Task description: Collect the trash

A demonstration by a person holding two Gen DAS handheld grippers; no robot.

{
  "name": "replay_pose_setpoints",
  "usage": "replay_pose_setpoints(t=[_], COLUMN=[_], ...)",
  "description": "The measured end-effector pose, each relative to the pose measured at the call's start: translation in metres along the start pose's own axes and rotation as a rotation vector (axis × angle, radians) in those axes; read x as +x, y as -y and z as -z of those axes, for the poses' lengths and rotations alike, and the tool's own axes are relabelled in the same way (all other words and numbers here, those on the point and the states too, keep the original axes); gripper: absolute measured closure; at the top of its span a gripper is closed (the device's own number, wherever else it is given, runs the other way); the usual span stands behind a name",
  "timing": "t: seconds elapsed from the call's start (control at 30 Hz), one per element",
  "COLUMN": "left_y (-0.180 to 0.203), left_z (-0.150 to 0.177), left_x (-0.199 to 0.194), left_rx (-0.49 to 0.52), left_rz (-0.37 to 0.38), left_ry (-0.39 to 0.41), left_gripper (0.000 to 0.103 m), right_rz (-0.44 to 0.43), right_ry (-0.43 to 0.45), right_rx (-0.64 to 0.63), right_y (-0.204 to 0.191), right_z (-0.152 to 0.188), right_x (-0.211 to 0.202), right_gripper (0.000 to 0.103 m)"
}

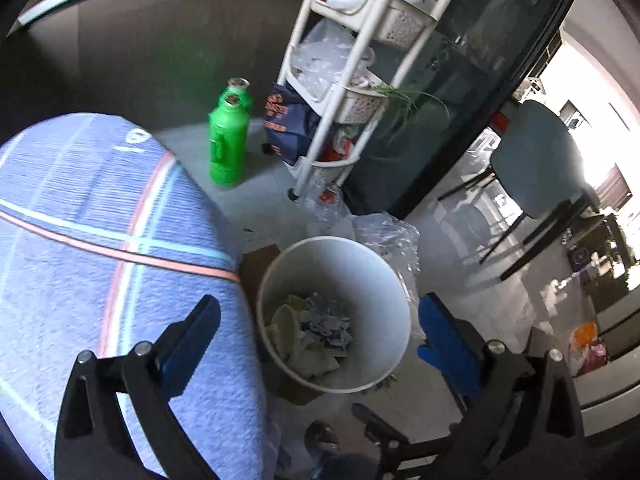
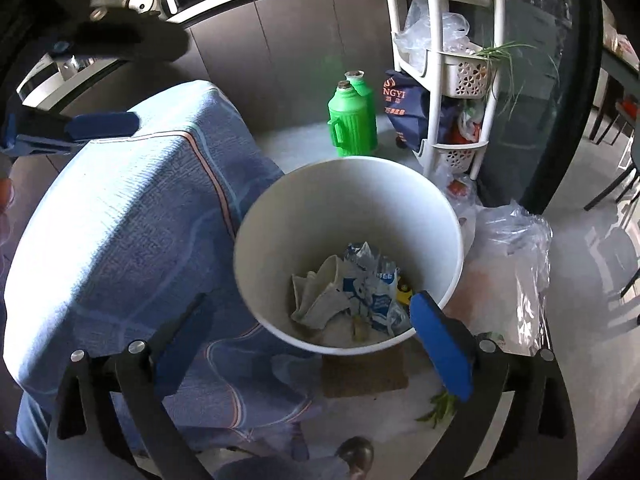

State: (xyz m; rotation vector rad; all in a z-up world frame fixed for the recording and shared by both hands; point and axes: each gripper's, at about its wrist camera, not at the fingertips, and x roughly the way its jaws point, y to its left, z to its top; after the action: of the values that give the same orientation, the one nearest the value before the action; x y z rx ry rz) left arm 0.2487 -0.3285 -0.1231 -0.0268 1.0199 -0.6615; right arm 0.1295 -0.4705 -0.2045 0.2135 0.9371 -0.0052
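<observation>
Both grippers hang over the white bin (image 2: pixel 280 216), pointing down at it. The right gripper (image 2: pixel 308 320) has its blue pads spread wide with nothing between them; the left gripper (image 1: pixel 320 332) is spread just as wide and empty too. The trash (image 2: pixel 352 296), crumpled paper and a blue-and-white wrapper, lies at the bottom of the bin. A blue striped cloth (image 2: pixel 132 220) drapes something just left of the bin. Clear plastic (image 2: pixel 516 248) lies on the floor to its right. Further back stand two green flasks (image 2: pixel 354 120) and a white basket rack (image 2: pixel 444 60).
</observation>
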Motion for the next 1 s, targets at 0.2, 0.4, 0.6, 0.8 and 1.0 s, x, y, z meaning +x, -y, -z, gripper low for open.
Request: replay_pose_setpoints(t=[0.2, 0.4, 0.6, 0.8, 1.0], left_y=[-0.007, -0.023, -0.044, -0.059, -0.065], left_z=[0.01, 0.023, 0.05, 0.078, 0.109], left_x=[-0.048, -0.115, -0.192, -0.243, -0.283], left_rx=[-0.005, -0.054, -0.118, -0.142, -0.137], left_rz=[-0.077, -0.171, -0.28, -0.379, -0.476], left_ry=[0.061, 0.148, 0.224, 0.238, 0.238], left_gripper=[0.004, 0.004, 0.004, 0.004, 0.004], right_rz=[0.014, 0.05, 0.082, 0.101, 0.126], right_ry=[0.034, 0.105, 0.172, 0.199, 0.229], right_rx=[0.008, -0.029, -0.076, -0.073, -0.11], right_y=[-0.015, -0.044, -0.085, -0.122, -0.164], right_z=[-0.01, -0.027, -0.041, -0.046, -0.041], right_x=[-0.027, -0.075, -0.13, -0.173, -0.209], right_gripper=[0.009, 0.009, 0.009, 0.009, 0.009])
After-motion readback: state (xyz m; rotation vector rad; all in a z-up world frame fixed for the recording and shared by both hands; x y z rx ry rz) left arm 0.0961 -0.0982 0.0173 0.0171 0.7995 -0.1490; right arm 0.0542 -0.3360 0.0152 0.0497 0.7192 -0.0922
